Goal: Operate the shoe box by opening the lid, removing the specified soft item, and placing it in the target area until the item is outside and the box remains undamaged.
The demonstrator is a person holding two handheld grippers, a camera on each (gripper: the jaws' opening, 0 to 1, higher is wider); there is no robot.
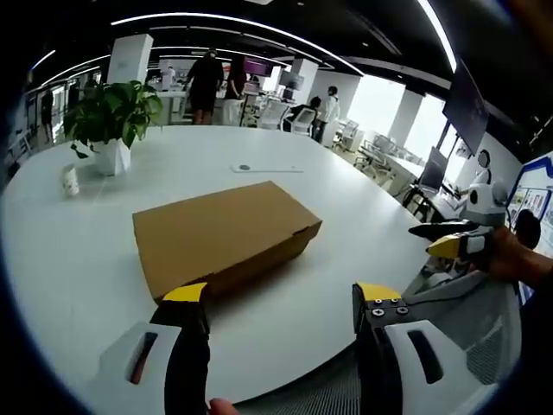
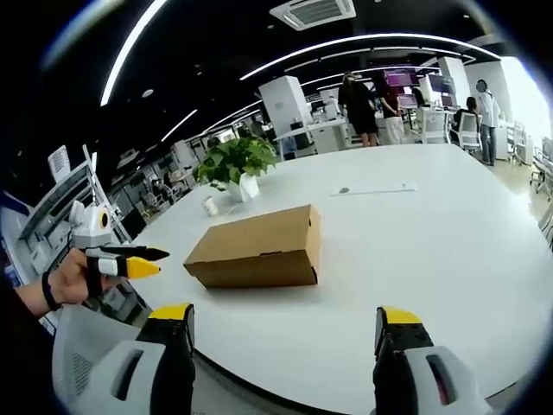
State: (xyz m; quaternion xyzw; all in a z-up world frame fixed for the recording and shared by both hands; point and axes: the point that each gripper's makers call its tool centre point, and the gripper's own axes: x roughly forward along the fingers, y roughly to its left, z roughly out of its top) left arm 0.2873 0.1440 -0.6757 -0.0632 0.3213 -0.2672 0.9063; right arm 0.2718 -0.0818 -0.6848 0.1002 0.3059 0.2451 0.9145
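Clearly nothing has begun: the plain brown cardboard shoe box [image 1: 226, 235] lies shut, lid down, on the round white worktop [image 1: 328, 285], both tools well apart from it. The left tool [image 1: 281, 298] and right tool [image 2: 285, 318] hang released, jaws spread. Next comes reaching in to lift the lid's front edge gently.

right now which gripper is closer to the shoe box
Left. The left gripper has its jaws open just short of the shoe box's near corner. The right gripper hangs open farther back, with bare table between it and the box.
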